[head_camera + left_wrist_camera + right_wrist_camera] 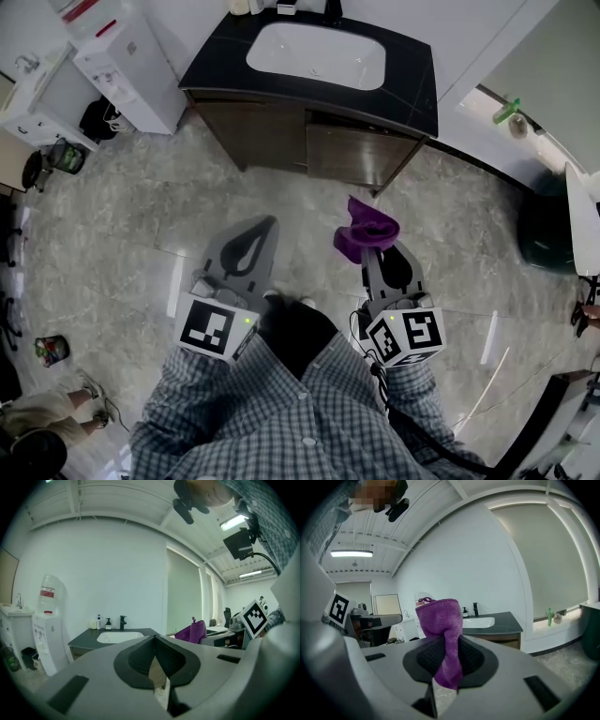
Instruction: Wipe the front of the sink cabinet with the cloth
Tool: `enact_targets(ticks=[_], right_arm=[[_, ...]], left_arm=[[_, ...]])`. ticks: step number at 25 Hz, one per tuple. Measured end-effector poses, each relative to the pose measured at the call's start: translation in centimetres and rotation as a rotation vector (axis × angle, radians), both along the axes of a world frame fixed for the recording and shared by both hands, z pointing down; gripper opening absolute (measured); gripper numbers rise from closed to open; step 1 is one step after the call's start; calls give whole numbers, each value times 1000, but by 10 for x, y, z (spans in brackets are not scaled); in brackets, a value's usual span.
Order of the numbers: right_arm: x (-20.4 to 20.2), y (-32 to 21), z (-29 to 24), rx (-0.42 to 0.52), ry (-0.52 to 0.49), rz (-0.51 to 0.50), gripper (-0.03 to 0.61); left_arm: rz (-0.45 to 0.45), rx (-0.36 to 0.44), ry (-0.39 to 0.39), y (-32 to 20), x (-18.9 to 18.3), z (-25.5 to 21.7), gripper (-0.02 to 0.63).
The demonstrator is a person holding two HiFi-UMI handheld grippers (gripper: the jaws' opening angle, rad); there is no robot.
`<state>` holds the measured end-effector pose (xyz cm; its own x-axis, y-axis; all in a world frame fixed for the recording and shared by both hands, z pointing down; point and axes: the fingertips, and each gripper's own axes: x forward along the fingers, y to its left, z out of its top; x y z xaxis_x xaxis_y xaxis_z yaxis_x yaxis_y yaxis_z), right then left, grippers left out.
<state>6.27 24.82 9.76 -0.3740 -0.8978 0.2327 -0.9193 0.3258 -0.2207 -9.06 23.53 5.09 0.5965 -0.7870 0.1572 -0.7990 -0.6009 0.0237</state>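
Observation:
The sink cabinet (319,141) has a black counter, a white basin and dark wood fronts; it stands ahead of me across the marble floor. My right gripper (372,246) is shut on a purple cloth (364,231), which bunches up past the jaw tips, well short of the cabinet front. In the right gripper view the purple cloth (440,634) hangs pinched between the jaws of my right gripper (446,667). My left gripper (255,232) is shut with nothing in it, level with the right one; its jaws meet in the left gripper view (157,660), where the cabinet (117,637) shows beyond.
A white water dispenser (127,66) stands left of the cabinet, with a dark bag (98,117) beside it. A small bin (52,350) sits on the floor at the far left. A green bottle (507,111) rests on the window ledge at the right.

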Motion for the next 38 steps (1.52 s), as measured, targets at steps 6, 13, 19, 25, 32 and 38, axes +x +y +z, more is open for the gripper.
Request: enact_targets(ticks=[6,13,19,25,32,38], right_arm=[[15,10,8,-10,21,-19,74],[20,-3,15,-22,21,-3,75],[15,-40,25,-41,15,6,75],[-3,-111,23,-36,-2,23,75],[-26,-185,27,-46,5,60,75],[-33,-227,44,-62,7,78,75]], left_arm=[[-57,-46,79,7,2,6,11],[-70,-52,71,-12,-2,14,11],[-60,-59,85,-60,-6,22,11],[-36,-81,91,-129,-22,26,11],[9,-95,82,-203,-42,33,11],[31,-134,91,-252,-47,60,11]])
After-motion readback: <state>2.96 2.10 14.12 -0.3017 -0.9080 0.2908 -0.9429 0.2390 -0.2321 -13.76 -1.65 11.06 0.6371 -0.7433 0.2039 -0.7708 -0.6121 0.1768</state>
